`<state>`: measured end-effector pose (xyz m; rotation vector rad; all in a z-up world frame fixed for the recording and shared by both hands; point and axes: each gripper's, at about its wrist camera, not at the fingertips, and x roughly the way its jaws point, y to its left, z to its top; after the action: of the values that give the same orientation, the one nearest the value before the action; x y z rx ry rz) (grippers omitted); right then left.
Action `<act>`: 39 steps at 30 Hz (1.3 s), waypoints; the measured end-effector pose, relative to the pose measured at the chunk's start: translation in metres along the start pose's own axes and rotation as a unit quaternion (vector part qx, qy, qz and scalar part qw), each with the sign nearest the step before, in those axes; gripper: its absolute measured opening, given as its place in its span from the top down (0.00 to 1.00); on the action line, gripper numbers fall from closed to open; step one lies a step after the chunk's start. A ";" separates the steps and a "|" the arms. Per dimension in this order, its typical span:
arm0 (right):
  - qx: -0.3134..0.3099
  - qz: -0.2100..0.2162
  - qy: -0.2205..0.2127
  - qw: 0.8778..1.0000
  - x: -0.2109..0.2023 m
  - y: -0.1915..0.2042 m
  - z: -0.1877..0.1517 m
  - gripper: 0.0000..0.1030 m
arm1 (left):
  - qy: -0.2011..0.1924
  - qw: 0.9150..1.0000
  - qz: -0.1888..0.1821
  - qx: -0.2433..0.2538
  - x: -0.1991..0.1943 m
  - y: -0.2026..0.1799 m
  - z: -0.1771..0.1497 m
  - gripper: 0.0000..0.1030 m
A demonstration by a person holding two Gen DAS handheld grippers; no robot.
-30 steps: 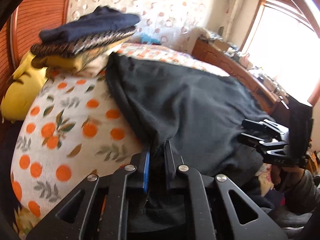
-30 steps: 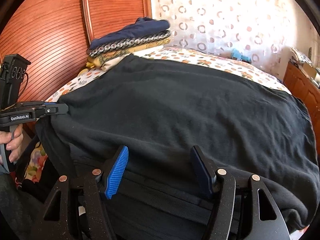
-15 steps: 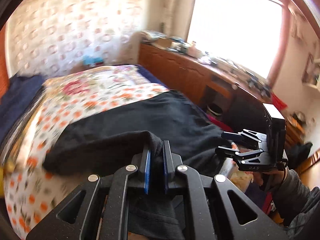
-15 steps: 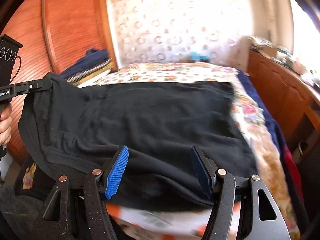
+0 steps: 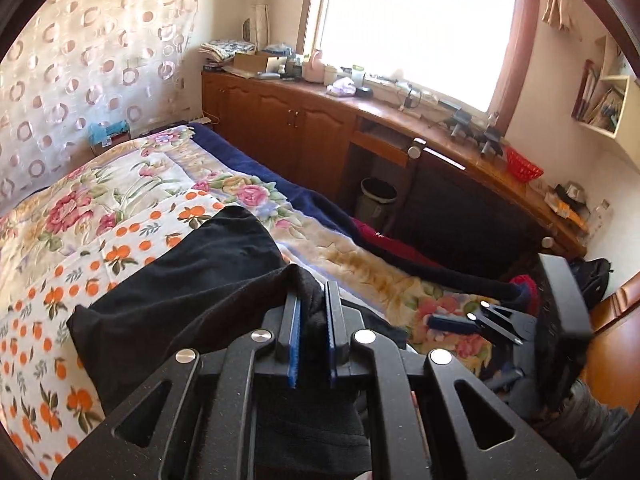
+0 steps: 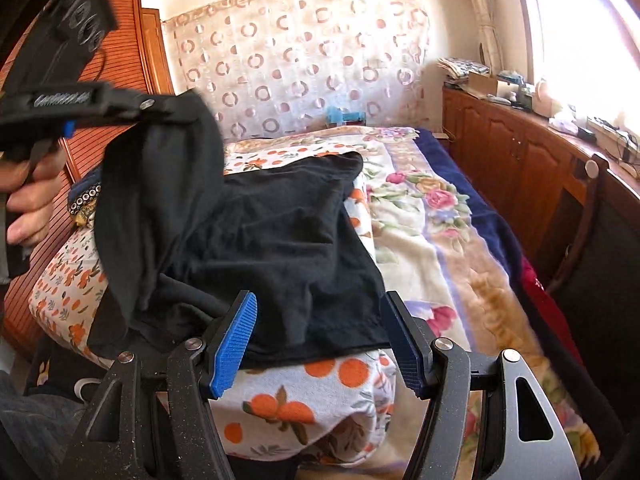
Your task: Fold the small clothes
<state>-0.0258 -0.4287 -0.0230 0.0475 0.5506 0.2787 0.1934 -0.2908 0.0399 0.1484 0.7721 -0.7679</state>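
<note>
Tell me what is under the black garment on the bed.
Under the black garment lies the orange-print sheet, showing along its near edge, beside a floral blanket. Whatever lies under its middle is covered. The left gripper lifts one corner.

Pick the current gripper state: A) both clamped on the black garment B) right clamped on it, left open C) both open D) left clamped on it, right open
D: the left gripper has a fold of the black garment pinched between its fingers and lifted off the bed, while the right gripper has its fingers spread wide, gripping nothing.
</note>
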 end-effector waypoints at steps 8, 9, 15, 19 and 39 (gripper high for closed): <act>0.002 0.001 0.004 1.000 0.002 -0.001 0.002 0.36 | 0.005 1.000 0.016 0.022 0.000 0.000 -0.003 0.45; 0.001 0.001 0.004 1.000 0.002 -0.002 0.002 0.36 | 0.002 1.000 0.018 0.021 -0.005 0.003 -0.002 0.35; -0.010 0.004 0.001 1.000 0.012 -0.002 0.010 0.36 | -0.019 0.998 0.054 0.011 -0.040 0.045 -0.011 0.24; -0.032 0.008 -0.001 0.999 0.021 0.010 0.022 0.36 | -0.013 0.996 0.090 -0.014 -0.056 0.091 -0.032 0.24; -0.153 0.135 0.058 0.977 0.122 0.138 0.087 0.36 | -0.011 0.980 0.167 -0.110 -0.098 0.197 -0.133 0.24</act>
<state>0.0852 -0.2594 0.0055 -0.1955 0.6113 0.6324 0.2040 -0.0401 -0.0188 0.0680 0.7814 -0.3615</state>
